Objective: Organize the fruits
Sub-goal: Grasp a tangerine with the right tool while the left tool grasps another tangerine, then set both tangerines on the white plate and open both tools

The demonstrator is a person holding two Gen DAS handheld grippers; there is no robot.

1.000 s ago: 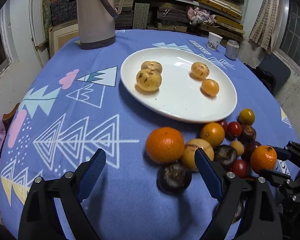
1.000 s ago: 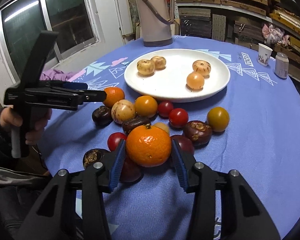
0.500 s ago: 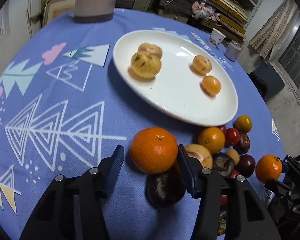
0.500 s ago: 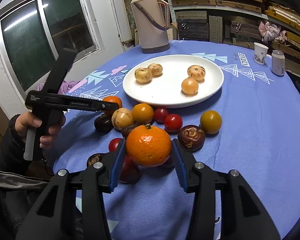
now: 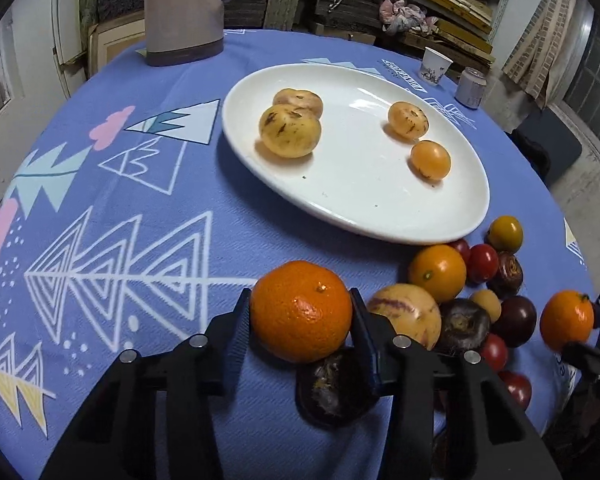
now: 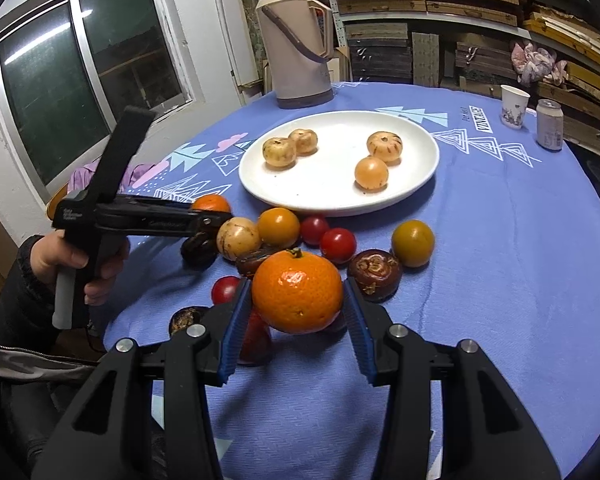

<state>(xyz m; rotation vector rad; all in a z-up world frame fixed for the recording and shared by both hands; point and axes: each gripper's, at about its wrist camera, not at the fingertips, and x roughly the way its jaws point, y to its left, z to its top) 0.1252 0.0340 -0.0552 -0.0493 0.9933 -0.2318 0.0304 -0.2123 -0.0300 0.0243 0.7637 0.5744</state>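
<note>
A white plate (image 5: 380,208) holds several yellow-orange fruits, also seen in the right wrist view (image 6: 324,184). A pile of loose fruit lies in front of it: tomatoes, dark mangosteens, a striped melon (image 5: 408,316). My left gripper (image 5: 300,312) is shut on an orange (image 5: 302,310) at the pile's left edge; the orange looks to be resting at table level. My right gripper (image 6: 296,300) is shut on a second orange (image 6: 298,292), held above the pile. That orange also shows at the right of the left wrist view (image 5: 566,320).
A beige thermos (image 6: 296,40) stands at the table's far side. A paper cup (image 6: 514,106) and a can (image 6: 550,124) stand at the far right. The blue patterned tablecloth (image 5: 120,240) covers the round table. Shelves of boards line the back wall.
My left gripper moved forward around the orange at the pile's left and closed on it. My right gripper lifted its orange slightly higher above the pile.
</note>
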